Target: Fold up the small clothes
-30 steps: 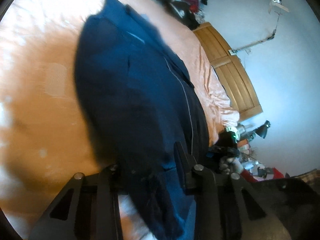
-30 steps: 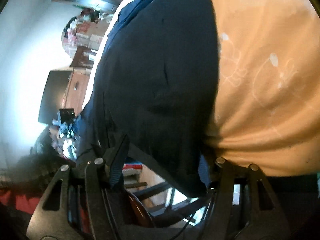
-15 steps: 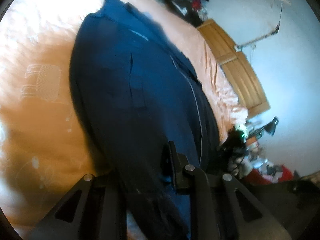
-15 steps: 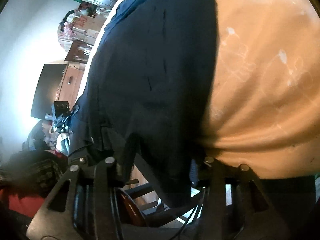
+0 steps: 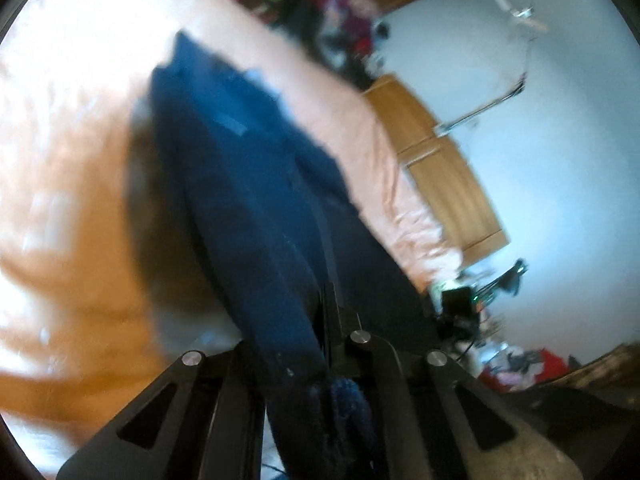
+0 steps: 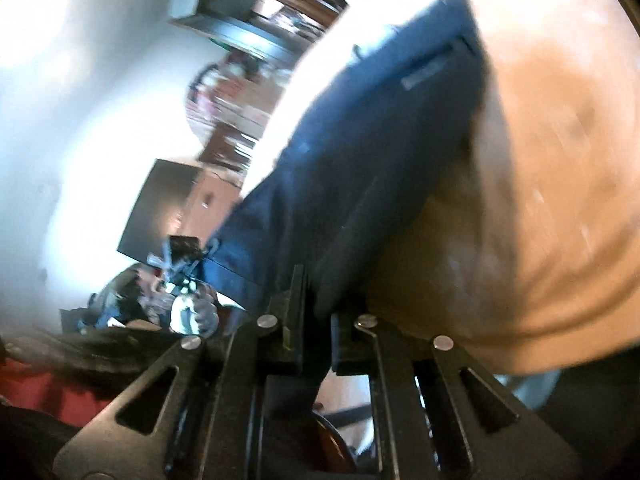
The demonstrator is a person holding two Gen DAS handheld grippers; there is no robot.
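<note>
We are clamping both grippers, left and right, on the near hem of the dark navy cloth garment, which is lying stretched along the peach-sheeted bed; folding is seemingly just starting.

Both fisheye views are smeared with motion blur and curve strongly at their dark rims. Daylight blows out the white wall at upper left and glares on the orange bedsheet; shadow edges the dark garment.

Dark navy garment stretched lengthwise, near edge lifted, far end on the peach bedsheet
</note>
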